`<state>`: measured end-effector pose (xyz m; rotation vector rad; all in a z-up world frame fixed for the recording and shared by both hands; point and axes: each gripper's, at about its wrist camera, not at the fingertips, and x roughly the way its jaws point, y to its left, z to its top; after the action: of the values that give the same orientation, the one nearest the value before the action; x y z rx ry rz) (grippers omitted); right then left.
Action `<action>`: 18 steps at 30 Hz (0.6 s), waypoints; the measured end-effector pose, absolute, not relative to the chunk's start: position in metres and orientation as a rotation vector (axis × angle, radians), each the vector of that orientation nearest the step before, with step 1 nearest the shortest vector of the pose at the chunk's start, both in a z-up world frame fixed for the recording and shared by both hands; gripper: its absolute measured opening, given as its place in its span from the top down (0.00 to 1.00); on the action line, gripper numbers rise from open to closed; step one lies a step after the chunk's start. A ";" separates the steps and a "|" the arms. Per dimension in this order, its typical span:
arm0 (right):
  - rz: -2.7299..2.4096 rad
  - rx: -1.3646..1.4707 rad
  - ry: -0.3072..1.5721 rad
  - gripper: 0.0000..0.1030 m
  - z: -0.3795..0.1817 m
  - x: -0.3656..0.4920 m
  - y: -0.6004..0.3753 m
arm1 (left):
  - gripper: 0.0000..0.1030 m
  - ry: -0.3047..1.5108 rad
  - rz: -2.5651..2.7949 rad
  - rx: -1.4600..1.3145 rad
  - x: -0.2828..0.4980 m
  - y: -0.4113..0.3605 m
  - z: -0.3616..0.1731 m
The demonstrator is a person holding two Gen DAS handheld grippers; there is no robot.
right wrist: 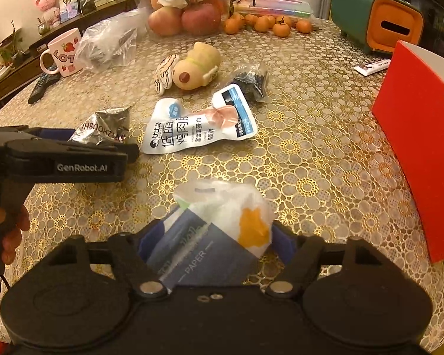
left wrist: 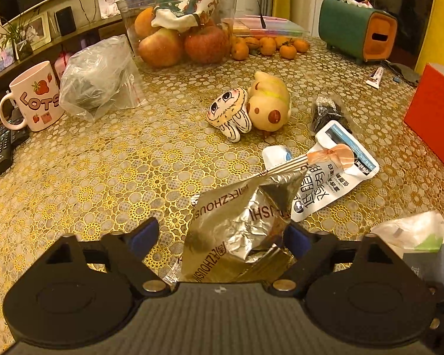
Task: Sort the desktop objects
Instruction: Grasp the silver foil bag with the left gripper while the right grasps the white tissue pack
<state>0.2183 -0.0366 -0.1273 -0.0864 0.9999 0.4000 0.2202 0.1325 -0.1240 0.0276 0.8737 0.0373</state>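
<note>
My left gripper [left wrist: 222,236] stands open around a crumpled silver snack bag [left wrist: 239,224]; its left finger is clear of the bag, its right finger is at the bag's edge. The bag also shows in the right wrist view [right wrist: 106,127], with the left gripper [right wrist: 74,151] beside it. My right gripper [right wrist: 219,236] is shut on a tissue pack [right wrist: 222,224] marked PAPER, held above the table; the pack also shows at the left wrist view's right edge [left wrist: 417,242]. A white chicken-snack pouch [right wrist: 198,124] lies flat ahead. Two small plush toys [right wrist: 189,68] and a dark wrapped item [right wrist: 251,80] lie beyond.
A red box [right wrist: 423,148] stands at the right. A strawberry mug [left wrist: 35,94], a remote [left wrist: 6,148] and a clear plastic bag [left wrist: 100,80] are at the left. A fruit container [left wrist: 177,26], tangerines [left wrist: 269,46], a green tissue holder [left wrist: 358,29] and a small tube [left wrist: 376,78] sit at the back.
</note>
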 end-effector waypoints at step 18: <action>0.415 -0.049 0.948 0.55 -0.112 0.215 -0.055 | 0.45 0.889 0.026 0.009 0.210 0.125 -0.114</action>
<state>0.2151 -0.0551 -0.1124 -0.0492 0.9481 0.4154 0.2097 0.1248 -0.1137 0.0093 0.8890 0.0264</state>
